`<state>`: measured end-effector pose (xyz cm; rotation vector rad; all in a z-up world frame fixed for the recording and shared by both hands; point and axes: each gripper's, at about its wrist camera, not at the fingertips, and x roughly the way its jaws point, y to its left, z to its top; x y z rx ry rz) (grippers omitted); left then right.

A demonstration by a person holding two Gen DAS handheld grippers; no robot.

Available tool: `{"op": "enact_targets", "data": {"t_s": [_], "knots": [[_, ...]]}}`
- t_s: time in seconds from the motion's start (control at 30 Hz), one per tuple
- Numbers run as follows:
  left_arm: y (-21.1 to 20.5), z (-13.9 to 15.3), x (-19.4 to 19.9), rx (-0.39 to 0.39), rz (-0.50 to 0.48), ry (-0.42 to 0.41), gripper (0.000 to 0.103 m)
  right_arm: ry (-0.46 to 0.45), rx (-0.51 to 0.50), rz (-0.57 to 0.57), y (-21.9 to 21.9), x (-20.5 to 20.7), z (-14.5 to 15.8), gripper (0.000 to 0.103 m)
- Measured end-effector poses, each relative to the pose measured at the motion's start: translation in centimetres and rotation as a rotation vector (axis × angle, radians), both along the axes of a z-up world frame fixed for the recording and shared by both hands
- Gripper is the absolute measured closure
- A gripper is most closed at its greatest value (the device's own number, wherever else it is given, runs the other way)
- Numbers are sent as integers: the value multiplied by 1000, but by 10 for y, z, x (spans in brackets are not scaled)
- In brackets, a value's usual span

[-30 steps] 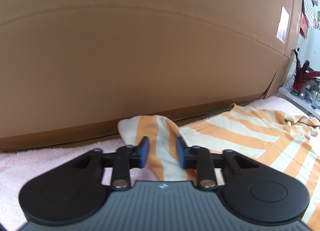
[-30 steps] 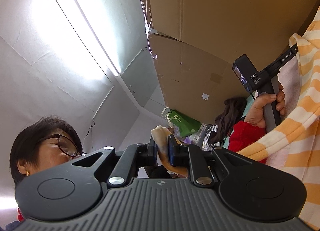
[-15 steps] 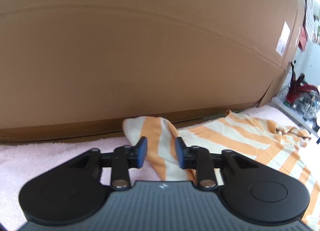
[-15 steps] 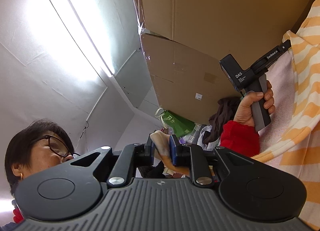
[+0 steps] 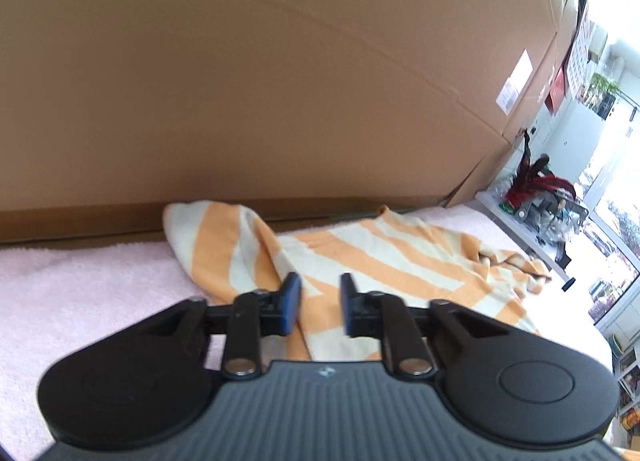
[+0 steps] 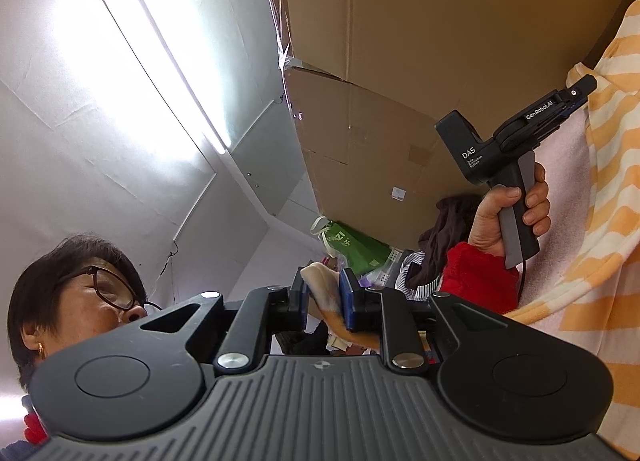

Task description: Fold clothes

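Note:
An orange-and-cream striped shirt [image 5: 380,257] lies on a pink towel [image 5: 80,293] with one sleeve folded toward the cardboard box. My left gripper [image 5: 316,301] hovers low over that sleeve. Its jaws are closing, a gap still shows between the blue pads [image 5: 291,301], and fabric lies under them. In the right wrist view the left gripper [image 6: 578,93] is held by a hand [image 6: 504,213] at the shirt's edge [image 6: 612,181]. My right gripper [image 6: 323,297] points upward, shut on a bunched fold of the shirt.
A big cardboard box [image 5: 280,81] walls off the far side of the towel. A shelf with clutter [image 5: 536,197] stands at the right beyond the towel's end. A person's head [image 6: 80,293] is close at the lower left of the right wrist view.
The left gripper has rolled and tipped down, shifting right along the sleeve, and its pads stand a little closer together. The right gripper keeps its hold on the fabric fold.

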<state>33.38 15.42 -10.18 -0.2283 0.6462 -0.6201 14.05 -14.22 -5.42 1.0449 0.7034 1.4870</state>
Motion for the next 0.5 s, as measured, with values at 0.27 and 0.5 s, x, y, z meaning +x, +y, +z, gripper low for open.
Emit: {"op": "enact_targets", "data": {"t_s": [0.27,0.5], "knots": [[8,2,0,-49,35,-23,103,-21,24,-21,-1,1,6,85],[8,-5,5,4,50,9,103,-61,59,-41,-2,2,18,85]]}}
